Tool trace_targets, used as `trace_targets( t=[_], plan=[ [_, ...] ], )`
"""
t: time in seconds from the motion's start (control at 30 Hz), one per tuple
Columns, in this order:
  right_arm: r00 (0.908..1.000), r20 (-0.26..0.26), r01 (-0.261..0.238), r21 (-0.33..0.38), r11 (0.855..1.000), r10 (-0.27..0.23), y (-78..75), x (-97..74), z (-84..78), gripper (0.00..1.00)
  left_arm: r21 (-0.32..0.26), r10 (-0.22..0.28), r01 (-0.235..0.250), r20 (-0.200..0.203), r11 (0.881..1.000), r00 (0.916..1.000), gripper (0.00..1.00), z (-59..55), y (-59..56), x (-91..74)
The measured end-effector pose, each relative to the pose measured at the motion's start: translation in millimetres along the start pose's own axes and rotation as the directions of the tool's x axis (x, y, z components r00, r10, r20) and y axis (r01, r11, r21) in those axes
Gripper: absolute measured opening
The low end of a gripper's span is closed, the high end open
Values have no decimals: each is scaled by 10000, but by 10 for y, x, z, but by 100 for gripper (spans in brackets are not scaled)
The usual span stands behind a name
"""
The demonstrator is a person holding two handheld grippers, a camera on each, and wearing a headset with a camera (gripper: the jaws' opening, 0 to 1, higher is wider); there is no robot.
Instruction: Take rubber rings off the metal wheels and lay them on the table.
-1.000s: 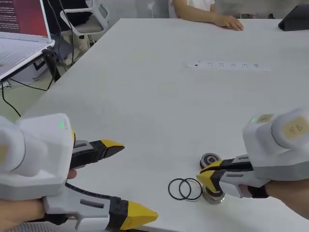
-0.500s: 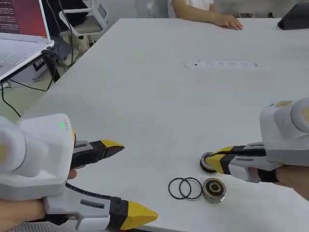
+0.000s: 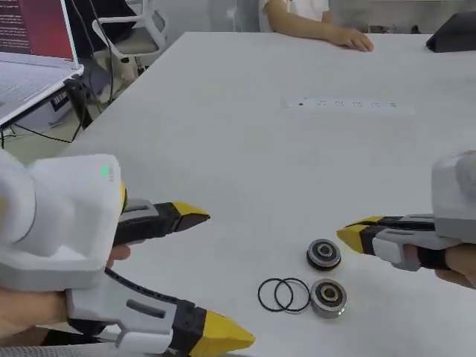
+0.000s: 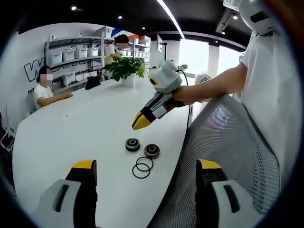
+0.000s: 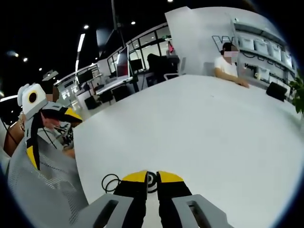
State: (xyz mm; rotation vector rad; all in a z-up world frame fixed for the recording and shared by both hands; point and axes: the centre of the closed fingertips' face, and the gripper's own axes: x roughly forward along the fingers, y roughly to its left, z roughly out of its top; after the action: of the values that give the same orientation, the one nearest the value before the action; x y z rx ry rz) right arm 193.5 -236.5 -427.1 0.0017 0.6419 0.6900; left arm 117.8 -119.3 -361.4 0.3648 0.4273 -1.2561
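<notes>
While the left gripper (image 3: 223,279) kept its station at the near left of the table (image 3: 260,149), jaws spread wide and holding nothing, all the change was on the right side.

Two rubber rings (image 3: 285,294) lay flat and overlapping near the front edge, in the same spot as a second before. Also seen from the left gripper view (image 4: 142,167).

Just right of them, touching or nearly so, the near wheel (image 3: 328,296) lay flat. Its rim looked like bare bright metal. It had not shifted.

The far wheel (image 3: 323,253) lay just beyond it, apart from it. Its rim was darker, so probably still carried its rubber; that is a judgement, as the detail was too small to confirm.

The right gripper (image 3: 348,234) had been down at the near wheel a second earlier. It had since drawn back to the right and now hung just right of the far wheel, clear of both. Its jaws were together with nothing between them.

Reading: the near wheel appeared finished and let go, with its rings on the table. The far wheel looked to be next, and the right gripper was already pointed at it.
</notes>
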Motion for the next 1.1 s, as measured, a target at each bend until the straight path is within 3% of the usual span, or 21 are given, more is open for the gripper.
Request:
trace_targets(
  t=[0.2,0.43,0.6,0.73,0.87,0.93,1.1],
  plan=[
    [9997,50,225,112,9997,-226,-74,-33,2,4,897,-320,311,85,9955,9995,84,324,118,112],
    [9982,236,547,435,9976,-558,-212,-100,25,3,1827,-814,707,517,9806,9953,84,730,232,384],
    [9970,271,709,663,9953,-729,-276,-128,12,2,2045,-1113,965,624,9741,9918,81,853,297,562],
    [9969,266,725,691,9950,-744,-290,-126,2,2,2004,-1300,1137,700,9731,9890,75,868,377,719],
    [9977,156,656,576,9962,-666,-283,-108,-34,2,1353,-1177,1057,840,9852,9895,71,829,517,916],
    [9979,115,629,514,9967,-635,-279,-102,-49,2,1255,-1153,1024,996,9868,9883,70,806,535,989],
    [9986,16,529,491,9974,-530,-263,-81,-87,3,1185,-1158,1078,626,9871,9913,63,601,508,1148]
  ],
)
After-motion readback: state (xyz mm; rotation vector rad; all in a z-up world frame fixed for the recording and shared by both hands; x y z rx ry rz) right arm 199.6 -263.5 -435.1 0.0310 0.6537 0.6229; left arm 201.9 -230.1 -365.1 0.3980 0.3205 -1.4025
